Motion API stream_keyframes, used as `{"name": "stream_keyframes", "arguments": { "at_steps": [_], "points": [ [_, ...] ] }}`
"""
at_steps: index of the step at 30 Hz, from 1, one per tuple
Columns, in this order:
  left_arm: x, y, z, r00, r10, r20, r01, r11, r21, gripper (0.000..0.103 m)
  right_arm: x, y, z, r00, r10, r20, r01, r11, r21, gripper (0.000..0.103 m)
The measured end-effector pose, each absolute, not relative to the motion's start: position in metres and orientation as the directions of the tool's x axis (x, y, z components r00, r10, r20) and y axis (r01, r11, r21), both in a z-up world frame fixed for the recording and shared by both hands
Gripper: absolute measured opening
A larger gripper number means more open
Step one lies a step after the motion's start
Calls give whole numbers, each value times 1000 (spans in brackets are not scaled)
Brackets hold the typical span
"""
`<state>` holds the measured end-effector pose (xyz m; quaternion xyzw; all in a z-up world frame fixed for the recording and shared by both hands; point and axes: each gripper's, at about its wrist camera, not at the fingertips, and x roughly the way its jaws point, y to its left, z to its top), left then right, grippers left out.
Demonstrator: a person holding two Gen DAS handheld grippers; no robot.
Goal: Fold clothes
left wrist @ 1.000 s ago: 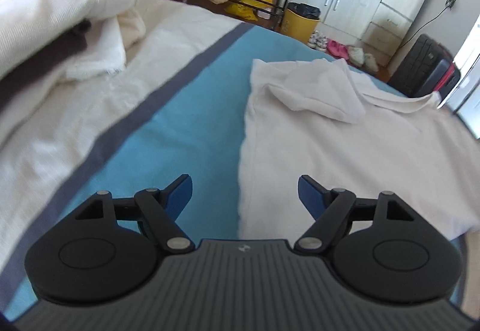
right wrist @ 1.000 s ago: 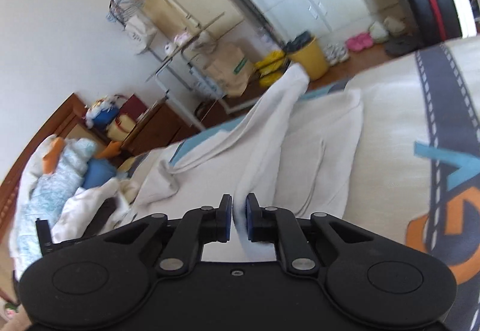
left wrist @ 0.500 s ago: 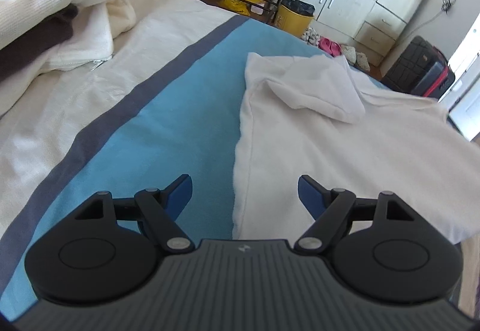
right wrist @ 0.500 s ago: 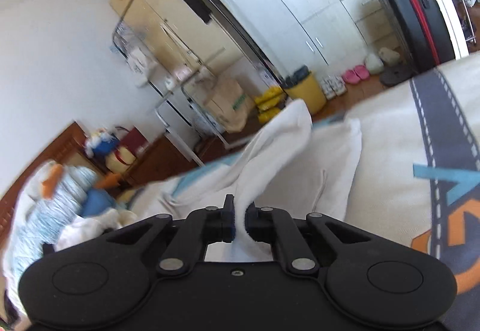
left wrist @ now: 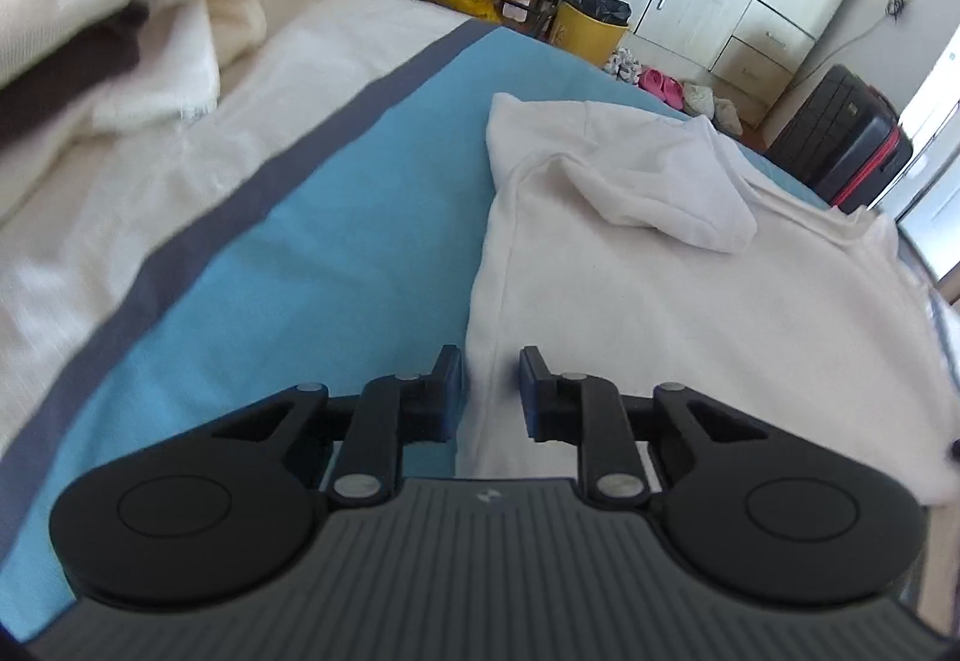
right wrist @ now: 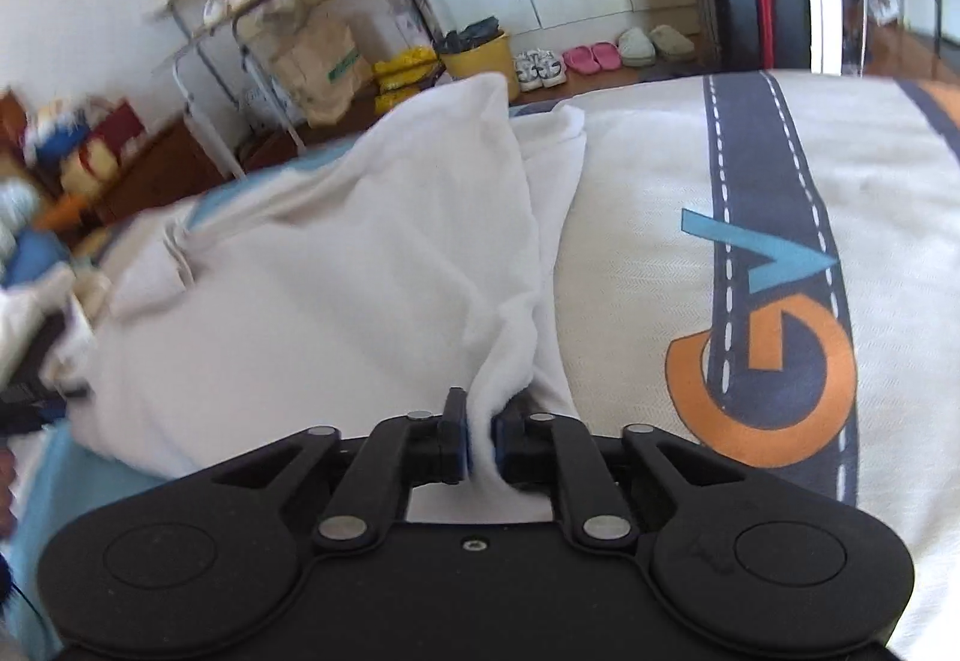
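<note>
A white garment [left wrist: 690, 289] lies spread on the blue part of the bed, one sleeve folded over its top. My left gripper [left wrist: 491, 391] sits at the garment's near left edge, its jaws narrowed around that edge with a small gap still showing. In the right wrist view the same white garment [right wrist: 360, 271] is lifted into a fold. My right gripper [right wrist: 479, 442] is shut on a pinch of its cloth and holds it above the bed.
A pile of cream and brown clothes [left wrist: 90, 31] lies at the far left of the bed. The bedspread [right wrist: 750, 241] has a printed road pattern at right. Beyond the bed stand a yellow bin [left wrist: 591, 28], white cupboards and a black suitcase [left wrist: 840, 139].
My left gripper's jaws have closed from wide open to a narrow gap around the garment's left edge. My right gripper has lowered with the cloth, which now drapes over the garment.
</note>
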<state>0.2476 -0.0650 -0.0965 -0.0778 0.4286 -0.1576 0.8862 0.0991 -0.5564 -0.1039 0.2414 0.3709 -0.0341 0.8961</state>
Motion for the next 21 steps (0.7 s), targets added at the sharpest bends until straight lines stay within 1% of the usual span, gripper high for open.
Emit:
{"name": "stream_keyframes", "arguments": {
  "at_steps": [1,4,5,6,9,10,11,12,14,15,17,19,20,21],
  "points": [
    [247,-67,-95,590,-336,-734,223,942,-253,5,99,-558,-107,730,143,-669,234,867,440,33],
    [238,-70,-89,616,-330,-715,255,943,-215,5,97,-559,-106,757,166,-632,221,845,487,32],
    [236,-68,-86,619,-332,-711,257,942,-216,4,96,-558,-104,776,177,-605,201,840,503,26],
    [236,-63,-82,619,-344,-706,252,939,-235,4,94,-558,-101,796,196,-573,174,833,526,8],
    [238,-43,-77,593,-409,-693,209,910,-358,4,82,-555,-81,848,225,-481,97,825,556,7],
    [240,-36,-79,574,-425,-700,188,900,-392,4,78,-554,-75,848,223,-480,98,825,557,7],
    [242,-33,-84,548,-427,-720,166,899,-406,4,75,-552,-71,839,214,-500,114,829,547,7],
    [243,-33,-91,517,-413,-750,151,906,-395,4,74,-551,-71,824,189,-534,141,845,516,7],
    [245,-43,-104,465,-358,-810,175,934,-312,6,77,-547,-81,768,122,-629,220,872,438,7],
    [244,-47,-106,460,-338,-821,184,941,-285,6,80,-546,-89,738,108,-666,254,870,422,7],
    [239,-50,-102,475,-318,-821,186,948,-260,6,79,-543,-94,727,86,-682,292,860,420,7],
    [232,-49,-94,483,-299,-823,186,953,-237,9,74,-540,-95,729,62,-682,330,841,430,14],
    [227,-46,-91,489,-282,-825,174,959,-225,19,69,-541,-94,727,44,-685,363,822,438,14],
    [222,-43,-90,487,-273,-830,156,962,-224,26,63,-542,-92,724,25,-689,396,803,445,21]
  ]
}}
